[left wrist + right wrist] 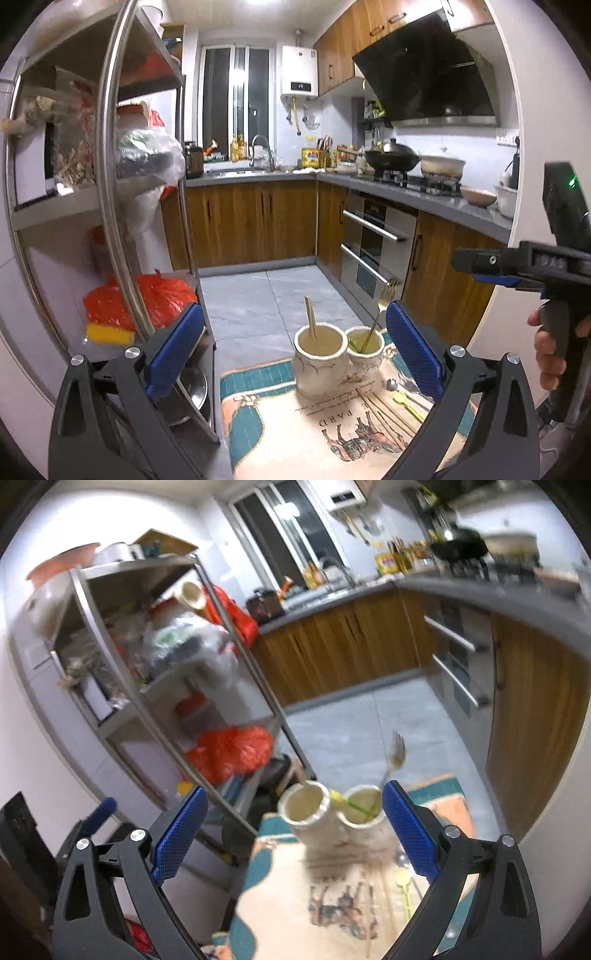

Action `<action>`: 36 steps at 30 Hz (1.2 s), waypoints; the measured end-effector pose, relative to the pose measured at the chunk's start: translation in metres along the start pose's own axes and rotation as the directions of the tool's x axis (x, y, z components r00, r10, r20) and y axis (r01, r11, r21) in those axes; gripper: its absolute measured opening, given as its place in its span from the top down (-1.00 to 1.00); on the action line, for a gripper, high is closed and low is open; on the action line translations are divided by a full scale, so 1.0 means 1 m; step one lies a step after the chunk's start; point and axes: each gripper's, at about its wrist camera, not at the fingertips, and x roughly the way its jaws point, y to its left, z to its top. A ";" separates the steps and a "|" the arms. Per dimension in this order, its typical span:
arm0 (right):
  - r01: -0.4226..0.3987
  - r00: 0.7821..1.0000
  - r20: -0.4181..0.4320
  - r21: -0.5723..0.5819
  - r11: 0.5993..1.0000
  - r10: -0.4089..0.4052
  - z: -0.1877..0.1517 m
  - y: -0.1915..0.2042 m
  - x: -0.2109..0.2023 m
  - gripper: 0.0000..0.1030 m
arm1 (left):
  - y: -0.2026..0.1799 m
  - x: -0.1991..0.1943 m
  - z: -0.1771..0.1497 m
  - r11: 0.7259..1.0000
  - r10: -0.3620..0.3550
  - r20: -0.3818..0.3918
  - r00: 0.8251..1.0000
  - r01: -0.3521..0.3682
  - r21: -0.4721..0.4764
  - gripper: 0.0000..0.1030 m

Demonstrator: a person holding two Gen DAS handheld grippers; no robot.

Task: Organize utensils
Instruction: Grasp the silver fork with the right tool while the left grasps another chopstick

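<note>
Kitchen blurs in right view; left gripper [295, 354] and right gripper [295, 830] both released, utensils [391, 410] partly hidden.

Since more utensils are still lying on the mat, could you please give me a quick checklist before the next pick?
1. Left gripper open, empty: ok.
2. Right gripper open, empty: ok.
3. Double cup holder upright on the mat: ok.
4. Fork standing in the right cup, chopstick in the left: ok.
5. Loose chopsticks and yellow spoon in reach on the mat: ok.
6. Right view sharp enough for aiming: not ok, blurred.
</note>
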 end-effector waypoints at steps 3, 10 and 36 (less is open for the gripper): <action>0.039 0.999 -0.024 -0.028 0.999 -0.040 -0.009 -0.025 0.015 -0.84 | -0.006 0.020 -0.015 1.000 -0.020 -0.043 0.999 0.019 -0.013 -0.89; 0.125 0.984 -0.110 -0.134 0.983 -0.140 -0.051 -0.087 0.054 -0.84 | -0.031 0.085 -0.074 0.998 -0.060 -0.200 0.978 0.053 -0.039 -0.89; 0.097 0.898 -0.349 -0.437 0.894 -0.268 -0.161 -0.143 0.133 0.54 | -0.124 0.187 -0.205 0.990 -0.135 -0.539 0.831 0.140 -0.032 0.02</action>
